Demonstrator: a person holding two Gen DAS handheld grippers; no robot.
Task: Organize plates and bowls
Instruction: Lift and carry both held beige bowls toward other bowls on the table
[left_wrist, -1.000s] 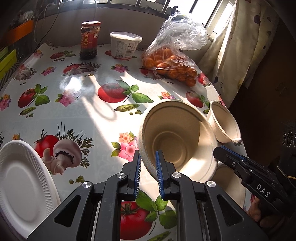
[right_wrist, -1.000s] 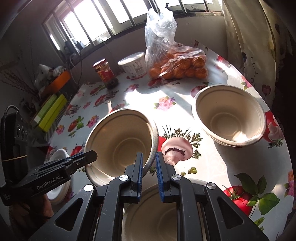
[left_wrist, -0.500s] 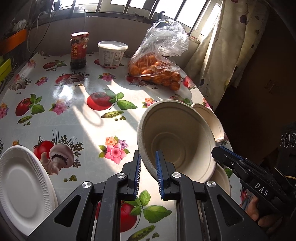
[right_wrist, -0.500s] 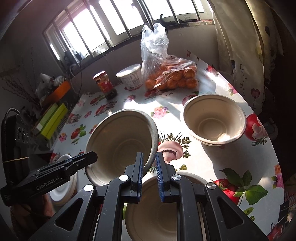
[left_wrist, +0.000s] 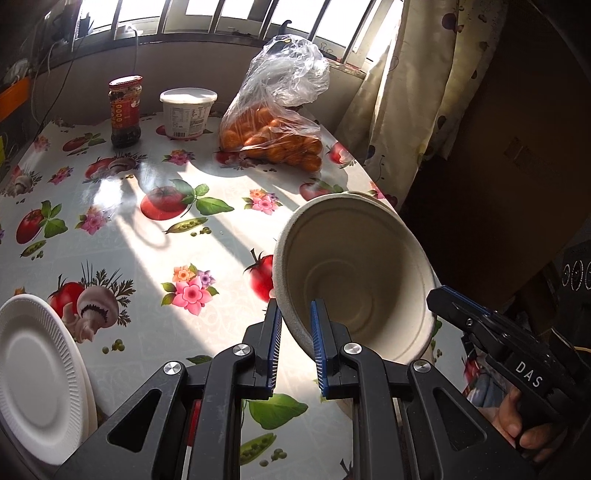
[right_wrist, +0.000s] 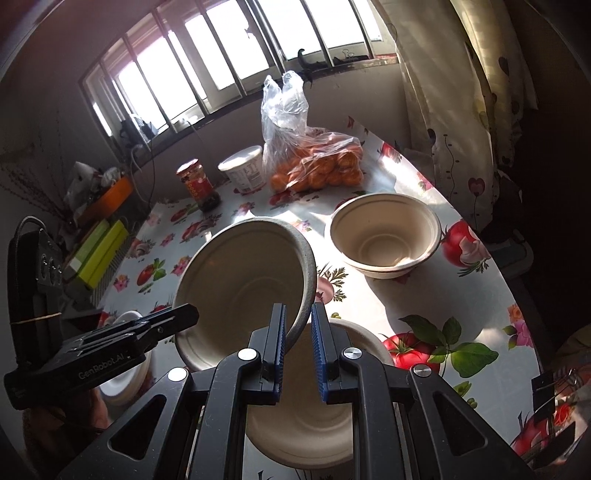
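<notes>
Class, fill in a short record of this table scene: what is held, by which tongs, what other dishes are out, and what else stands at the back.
Held item: beige paper bowl, tilted, lifted off the table
Left tongs: shut on bowl rim
Right tongs: shut on opposite rim
Other bowls: one upright, one beneath the tongs
Plates: white paper plates
Back of table: sauce jar, white tub, bag of oranges

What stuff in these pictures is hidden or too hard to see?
- Jar label, both views: print too small to read.
- White plate, left wrist view: cut off by the picture's edge; in the right wrist view the left hand-held gripper mostly hides it.
- Bowl on the table, right wrist view: partly behind the right hand-held gripper and the held bowl.
</notes>
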